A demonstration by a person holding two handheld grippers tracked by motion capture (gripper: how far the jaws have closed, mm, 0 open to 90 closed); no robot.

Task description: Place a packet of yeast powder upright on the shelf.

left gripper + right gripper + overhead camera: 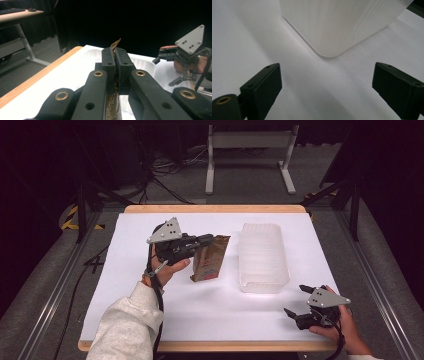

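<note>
brown paper bag (pixel 210 258) is pinched at its top by the left gripper (pixel 206 240), just left of the ribbed translucent plastic tub (pixel 263 257) mid surface (pixel 150 305). right gripper (pixel 300 301) sits spread wide at the near right corner, holding nothing.
</note>
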